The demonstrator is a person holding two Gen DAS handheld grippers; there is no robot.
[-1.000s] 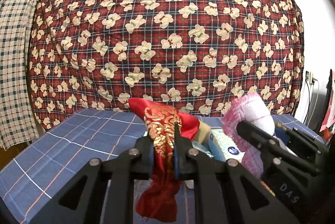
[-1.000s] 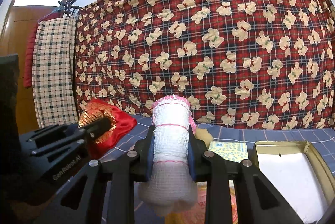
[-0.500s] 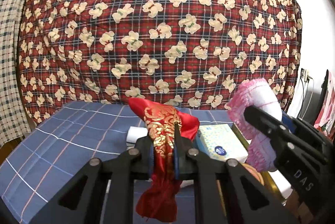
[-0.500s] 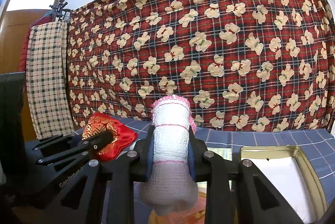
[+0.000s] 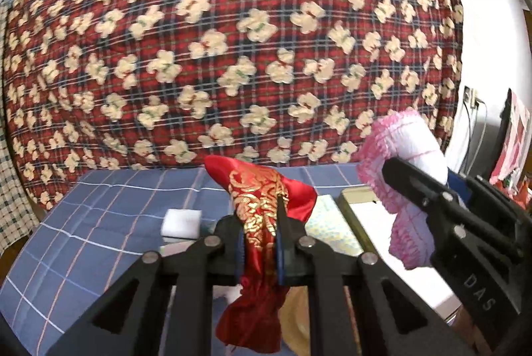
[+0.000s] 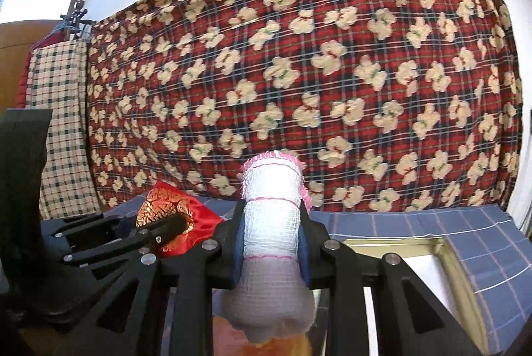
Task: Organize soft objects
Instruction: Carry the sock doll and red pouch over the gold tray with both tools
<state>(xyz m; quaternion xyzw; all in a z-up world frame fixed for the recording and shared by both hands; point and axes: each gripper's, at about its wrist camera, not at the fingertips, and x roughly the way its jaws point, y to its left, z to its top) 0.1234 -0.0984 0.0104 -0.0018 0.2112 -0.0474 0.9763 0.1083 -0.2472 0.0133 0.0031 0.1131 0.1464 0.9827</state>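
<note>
Left hand-held gripper point(image 5: 259, 243) clamped shut; right hand-held gripper point(image 6: 271, 243) likewise.

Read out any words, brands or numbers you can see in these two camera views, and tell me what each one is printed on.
"DAS": on the black frame of the right hand-held gripper, seen in the left wrist view.
Print on the speckled box behind the red brocade pouch: too blurred to read.
Nothing readable in the right wrist view.

Pouch point(image 5: 262, 206) between the left gripper point(image 5: 258, 243) jaws, mesh roll point(image 6: 271, 223) between the right gripper point(image 6: 271, 251) jaws to its right, sponge point(image 5: 181, 223) and tray point(image 6: 445, 259) on the table point(image 5: 99, 223) below, blanket point(image 5: 232, 56) hanging behind.
</note>
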